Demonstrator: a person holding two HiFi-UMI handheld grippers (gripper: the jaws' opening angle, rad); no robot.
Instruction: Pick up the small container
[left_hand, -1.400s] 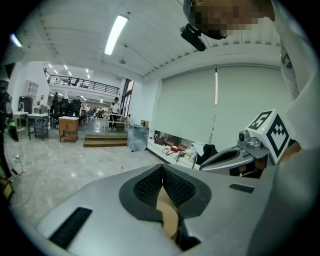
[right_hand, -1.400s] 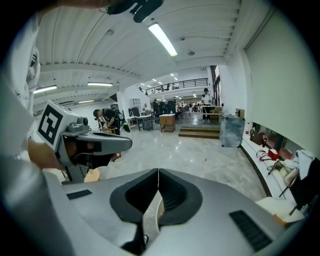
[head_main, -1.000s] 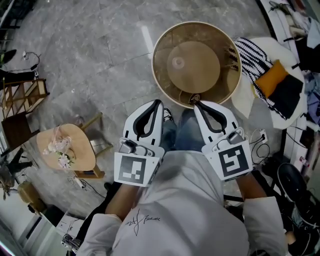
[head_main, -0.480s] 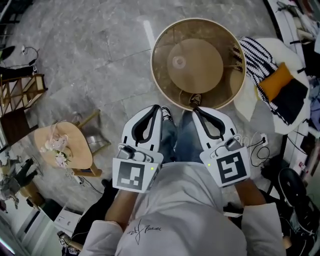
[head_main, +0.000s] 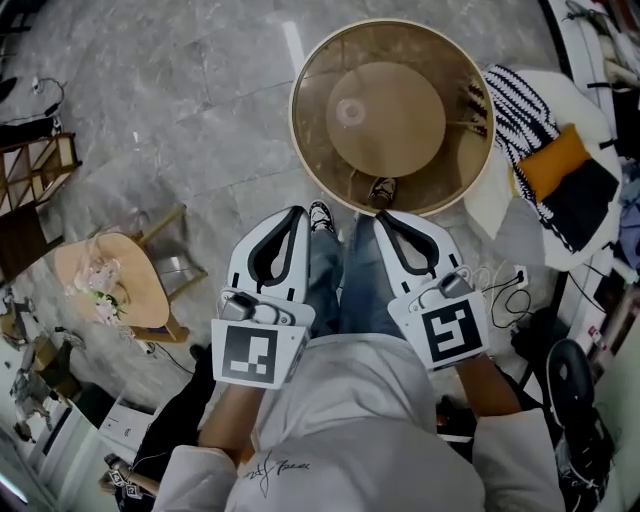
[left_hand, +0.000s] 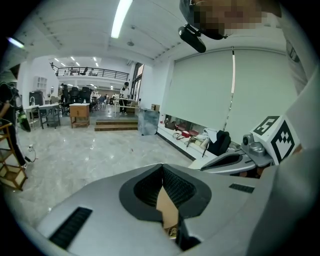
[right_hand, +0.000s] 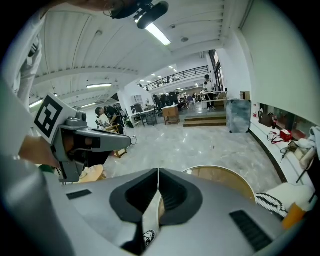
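You are holding the left gripper (head_main: 298, 210) and right gripper (head_main: 382, 216) at centre frame, fingers together on both and gripping nothing. You should be opening one pair before reaching for the round worktop (head_main: 300, 75) at upper centre. The small container is not showing clearly, and the dark bits (head_main: 478, 100) at the worktop's right rim are too small to tell. I am counting two grippers, one worktop and one straw hat (head_main: 100, 285).

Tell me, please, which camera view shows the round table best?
The head view: the round table appears whole from above, with its full rim and central disc. The right gripper view shows only part of its top, low in the frame. The left gripper view shows no clear part of it.
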